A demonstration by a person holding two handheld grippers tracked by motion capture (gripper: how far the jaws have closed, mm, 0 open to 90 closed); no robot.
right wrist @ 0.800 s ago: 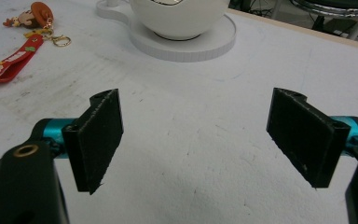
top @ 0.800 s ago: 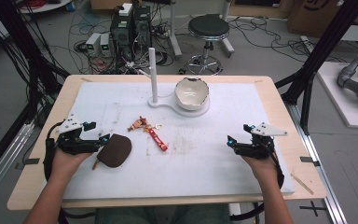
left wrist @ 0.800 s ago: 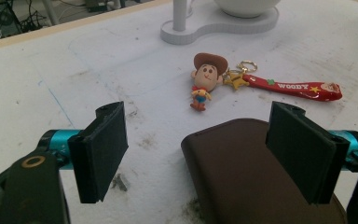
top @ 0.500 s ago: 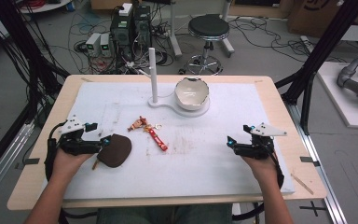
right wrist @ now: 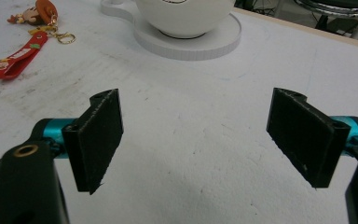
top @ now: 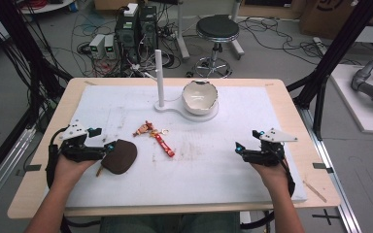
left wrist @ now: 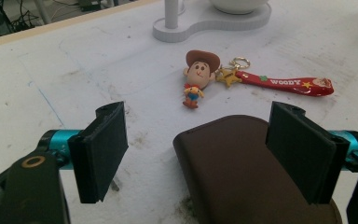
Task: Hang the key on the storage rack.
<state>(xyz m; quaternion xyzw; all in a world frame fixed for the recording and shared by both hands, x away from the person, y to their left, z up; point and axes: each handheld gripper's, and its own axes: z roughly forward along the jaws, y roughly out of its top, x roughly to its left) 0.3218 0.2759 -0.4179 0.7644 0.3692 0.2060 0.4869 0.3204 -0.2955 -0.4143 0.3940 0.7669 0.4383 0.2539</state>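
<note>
- Left gripper (top: 108, 147) sits at the table's left side, jaws wide apart, nothing clamped.
- Brown pouch (top: 120, 156) lies flat on the white mat (top: 233, 194), its near end between the left jaws. In the left gripper view the pouch (left wrist: 247, 172) is close against the right-hand jaw, with a clear gap to the other jaw.
- Can't tell whether that jaw actually touches the pouch.
- Right gripper (top: 239, 148) rests low at the table's right side, jaws spread wide, only bare mat (right wrist: 205, 140) between them.
- Cowboy keychain (top: 154, 136) lies mid-mat, just beyond the pouch, not touching it: figure with brown hat (left wrist: 199, 74), gold star, key ring, red strap (left wrist: 284, 85) reading "WOODY".
- White bowl (top: 200, 96) with a jagged rim sits on a white stand (top: 175, 107) at the far middle of the mat; a white post (top: 159, 77) stands upright on the same base, left of the bowl.
- Both hands grip the gripper bodies from the near edge.
</note>
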